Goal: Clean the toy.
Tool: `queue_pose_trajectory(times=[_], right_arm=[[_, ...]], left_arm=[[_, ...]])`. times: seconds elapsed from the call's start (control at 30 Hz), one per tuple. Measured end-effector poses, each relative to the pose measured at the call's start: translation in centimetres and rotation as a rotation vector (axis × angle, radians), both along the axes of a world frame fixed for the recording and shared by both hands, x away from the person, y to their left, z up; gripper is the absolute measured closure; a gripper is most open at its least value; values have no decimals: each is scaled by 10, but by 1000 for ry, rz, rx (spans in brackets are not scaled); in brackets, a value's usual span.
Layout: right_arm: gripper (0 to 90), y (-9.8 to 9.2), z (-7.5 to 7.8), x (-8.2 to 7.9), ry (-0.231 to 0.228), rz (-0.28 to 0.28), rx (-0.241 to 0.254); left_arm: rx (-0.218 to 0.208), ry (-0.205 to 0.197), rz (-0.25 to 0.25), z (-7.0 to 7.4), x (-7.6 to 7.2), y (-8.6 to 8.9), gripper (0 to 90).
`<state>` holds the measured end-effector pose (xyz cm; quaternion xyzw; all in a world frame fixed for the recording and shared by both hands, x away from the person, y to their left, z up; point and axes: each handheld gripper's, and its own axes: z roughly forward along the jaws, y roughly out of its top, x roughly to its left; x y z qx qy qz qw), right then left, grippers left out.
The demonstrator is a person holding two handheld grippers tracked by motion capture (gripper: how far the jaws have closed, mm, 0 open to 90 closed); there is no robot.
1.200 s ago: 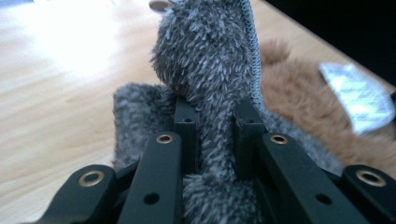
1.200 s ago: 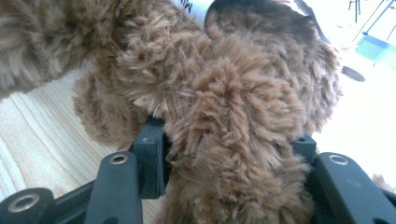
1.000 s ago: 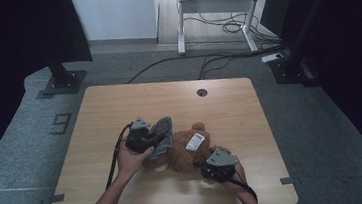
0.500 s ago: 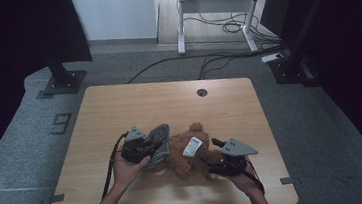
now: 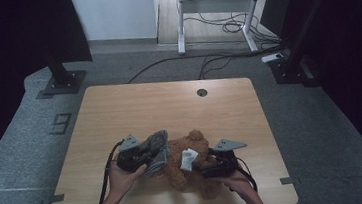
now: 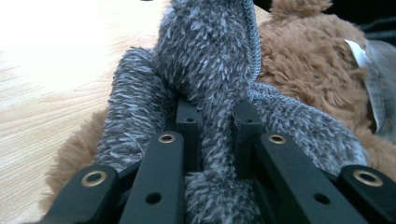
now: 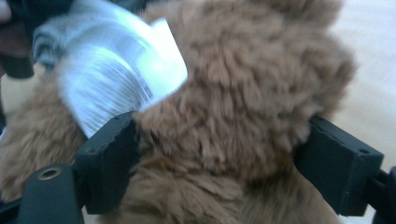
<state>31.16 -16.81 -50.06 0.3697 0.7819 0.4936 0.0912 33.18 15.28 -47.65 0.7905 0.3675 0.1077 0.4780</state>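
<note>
On the wooden surface (image 5: 134, 111), toward its near edge, a brown plush bear (image 5: 185, 168) lies with a grey knitted cloth (image 5: 154, 149) draped at its 9 o'clock side.

The left gripper (image 5: 142, 158) sits at 9 o'clock of the bear, held by the left hand (image 5: 121, 178), whose forearm is cut off by the bottom edge. In the left gripper view its fingers (image 6: 189, 126) are pinched tight on a fold of the grey cloth (image 6: 205, 60), which rises between them and hides most of the bear (image 6: 308, 65) behind it. How far the cloth wraps under the bear is hidden.

A white tag (image 5: 189, 159) lies on the bear's middle.

The right gripper (image 5: 210, 167) is at 3 o'clock of the bear, in the right hand (image 5: 237, 182). In the right gripper view its fingers (image 7: 109, 154) stand spread wide, having just been opening, with a furry brown part of the bear (image 7: 243, 107) between them. The fur brushes both pads, but whether they still press is hard to tell; the picture is blurred. The tag (image 7: 121, 79) shows at 11 o'clock, smeared by motion, its print unreadable.
</note>
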Motion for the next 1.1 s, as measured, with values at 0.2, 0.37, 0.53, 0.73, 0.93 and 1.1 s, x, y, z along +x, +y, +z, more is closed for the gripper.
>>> queue_pose_trajectory(times=[0.2, 0.37, 0.53, 0.73, 0.93, 1.1], right_arm=[[208, 21, -22, -11, -52, 25, -196], [383, 24, -26, -6, -122, -22, -215], [484, 24, -27, 6, -188, -91, -244], [515, 20, -30, 21, -220, -155, -230], [525, 14, -32, 27, -257, -207, -241], [526, 15, -32, 23, -285, -201, -257]], left_arm=[[-3, -16, 9, -2, 0, -2, 771], [2, -27, 21, -3, 4, -5, 772], [21, -29, 36, -1, 17, -17, 771], [25, -52, 52, -2, 30, -28, 770], [27, -48, 54, 0, 43, -37, 767], [-22, -2, 9, 25, 45, -44, 764]])
